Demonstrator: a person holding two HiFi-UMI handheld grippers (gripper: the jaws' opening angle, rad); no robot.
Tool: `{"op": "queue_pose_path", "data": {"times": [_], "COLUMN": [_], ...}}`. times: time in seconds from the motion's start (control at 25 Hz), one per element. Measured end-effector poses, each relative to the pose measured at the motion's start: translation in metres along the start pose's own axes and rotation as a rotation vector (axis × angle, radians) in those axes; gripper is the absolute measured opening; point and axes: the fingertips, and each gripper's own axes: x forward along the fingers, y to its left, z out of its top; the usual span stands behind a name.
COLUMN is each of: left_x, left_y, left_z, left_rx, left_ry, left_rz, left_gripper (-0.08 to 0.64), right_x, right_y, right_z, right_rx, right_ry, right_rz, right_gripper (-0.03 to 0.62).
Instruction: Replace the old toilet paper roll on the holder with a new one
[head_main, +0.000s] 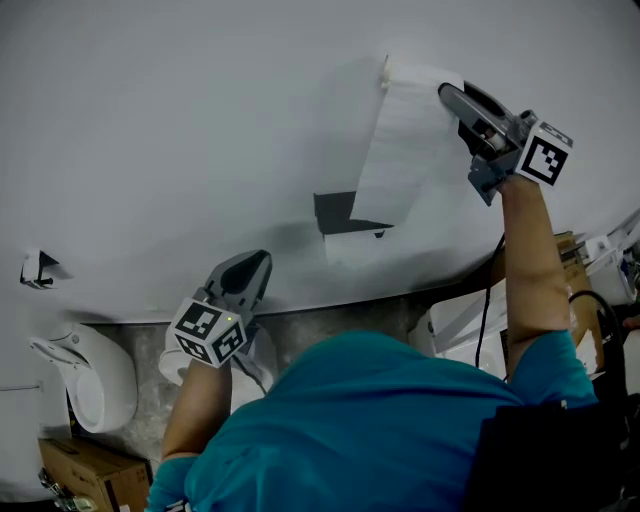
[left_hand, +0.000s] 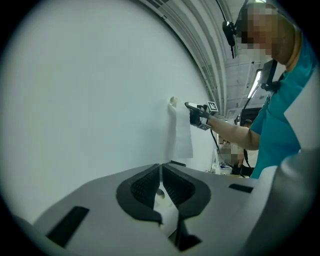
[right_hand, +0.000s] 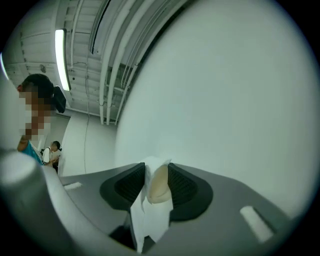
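Roll: the old toilet paper roll, a flattened beige cardboard core (right_hand: 159, 184) with a long white sheet (head_main: 400, 150) trailing from it, is off the holder and held high against the wall, well above and to the right of the holder. The sheet hangs straight down, and its lower edge reaches the holder.
Right gripper: the right gripper (head_main: 455, 97) is raised on an outstretched arm, its ribbed pads clenched on the core and on folds of white paper (right_hand: 150, 220).
Left gripper: the left gripper (head_main: 258, 265) sits low, near the foot of the wall and well apart from the roll. Its jaws are pressed together; something white shows in the gap below the pads, and I cannot tell what it is.
Holder: the dark angular bracket (head_main: 340, 212) is fixed on the wall, between the two grippers in height.
Wall: a plain white surface (head_main: 180, 130).
Surroundings: a white ceramic fixture (head_main: 95, 380) and a brown cardboard box (head_main: 85, 470) stand at the lower left. The person's teal shirt (head_main: 350, 430) fills the bottom.
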Motion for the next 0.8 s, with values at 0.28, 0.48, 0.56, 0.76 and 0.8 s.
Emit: {"op": "queue_pose_path", "data": {"times": [0.28,0.48,0.56,0.76,0.8], "left_x": [-0.008,-0.003,-0.002,0.001,0.001], "left_y": [0.013,0.01,0.008,0.01,0.01], "left_z": [-0.013,-0.021,-0.025,-0.032,-0.033], "left_rx": [0.0,-0.004,-0.008,-0.026,-0.029], "left_ry": [0.028,0.049,0.059,0.079,0.082], "left_rz": [-0.007,-0.034,-0.047,-0.067,-0.068], "left_gripper": [0.025,0.025,0.026,0.025,0.026], "right_x": [0.031,0.028,0.025,0.023,0.023], "right_y": [0.023,0.032,0.033,0.028,0.027], "right_z": [-0.034,-0.106,-0.138,-0.205,-0.216], "right_rx": [-0.009,0.084,0.14,0.269,0.295], "right_ry": [0.023,0.114,0.154,0.273,0.299], "right_rz": [0.078,0.111,0.108,0.082,0.078], "right_gripper": [0.146,0.146,0.146,0.147,0.149]}}
